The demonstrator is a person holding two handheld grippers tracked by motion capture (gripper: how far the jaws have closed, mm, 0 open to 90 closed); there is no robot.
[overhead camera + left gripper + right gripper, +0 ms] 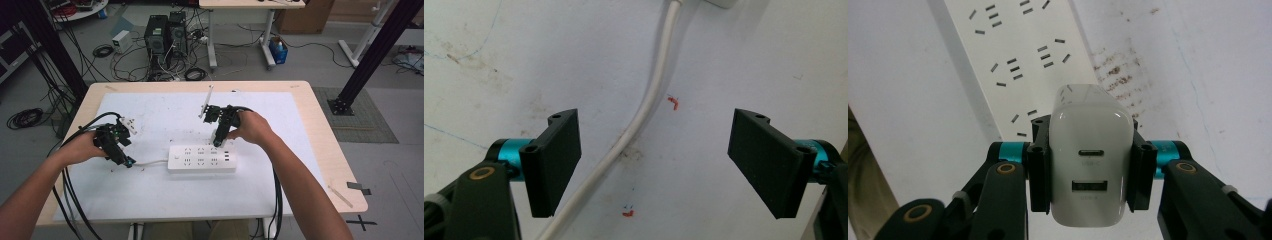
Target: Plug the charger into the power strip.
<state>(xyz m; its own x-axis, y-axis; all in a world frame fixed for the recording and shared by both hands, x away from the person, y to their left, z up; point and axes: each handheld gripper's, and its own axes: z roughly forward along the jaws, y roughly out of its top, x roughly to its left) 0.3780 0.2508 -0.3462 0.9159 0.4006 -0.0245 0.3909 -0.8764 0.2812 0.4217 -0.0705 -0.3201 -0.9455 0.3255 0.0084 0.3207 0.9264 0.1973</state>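
A white power strip [201, 158] lies in the middle of the white sheet; the right gripper view looks down on its sockets [1013, 60]. My right gripper [218, 142] hovers over the strip's right part, shut on a white USB charger [1091, 167] whose two ports face the camera. My left gripper [125, 161] rests by the strip's left end, open, its jaws standing either side of the strip's white cable [644, 110] without touching it. The left gripper's midpoint [654, 165] sits just right of the cable.
A white plug [129, 123] lies on the sheet behind the left hand. A thin white upright piece [207, 100] stands behind the right gripper. The wooden table [320, 125] borders the sheet. Computers and cables sit on the floor beyond.
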